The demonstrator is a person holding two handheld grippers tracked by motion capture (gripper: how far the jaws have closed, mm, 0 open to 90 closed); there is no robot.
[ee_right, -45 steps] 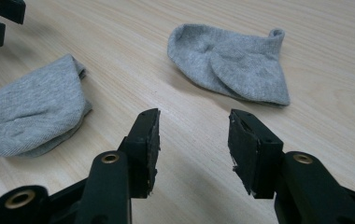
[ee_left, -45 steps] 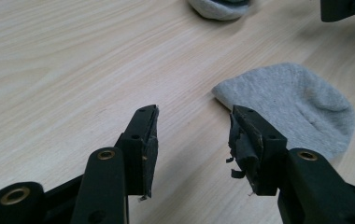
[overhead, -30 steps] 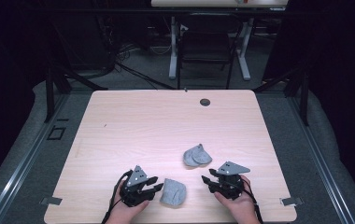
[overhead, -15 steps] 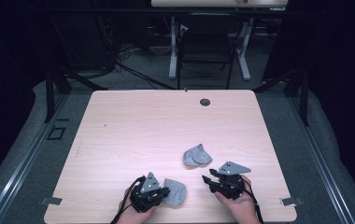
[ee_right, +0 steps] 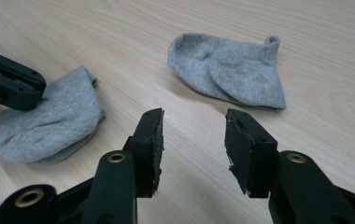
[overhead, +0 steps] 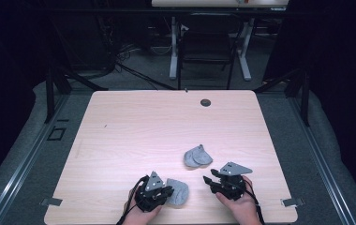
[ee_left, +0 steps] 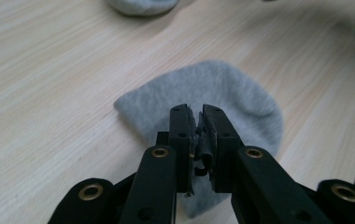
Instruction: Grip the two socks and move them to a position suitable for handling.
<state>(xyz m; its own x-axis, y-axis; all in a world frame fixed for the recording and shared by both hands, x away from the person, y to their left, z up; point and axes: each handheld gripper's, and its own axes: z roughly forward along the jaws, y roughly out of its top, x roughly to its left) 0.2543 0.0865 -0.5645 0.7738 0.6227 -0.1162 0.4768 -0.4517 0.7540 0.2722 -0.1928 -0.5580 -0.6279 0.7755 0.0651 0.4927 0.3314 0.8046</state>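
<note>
2 grey socks lie on the counter [overhead: 120, 140] toward its near edge. The near sock [overhead: 178, 192] sits close to that edge, left of the middle; the far sock [overhead: 197, 156] lies folded on itself a little farther in and to the right, apart from the first.

The left gripper [ee_left: 197, 122] has its fingers almost together on the near sock's edge. They have just been easing apart after a tighter squeeze, and a thin fold of fabric seems to sit between the pads, though the gap is too dark to be sure how much cloth they have. The right gripper [ee_right: 193, 135] hangs above bare wood between the 2 socks with its fingers apart and nothing in them.

The main risk is a shallow bite: if only 1 layer or a bare hem is pinched, the sock could slip out on lifting, or open and dangle instead of coming up whole. Because the near sock lies so close to the near edge, a drag toward the person could pull it off the counter. The right gripper, coming in to help, could bump the left fingers or nudge the far sock out of its fold.
</note>
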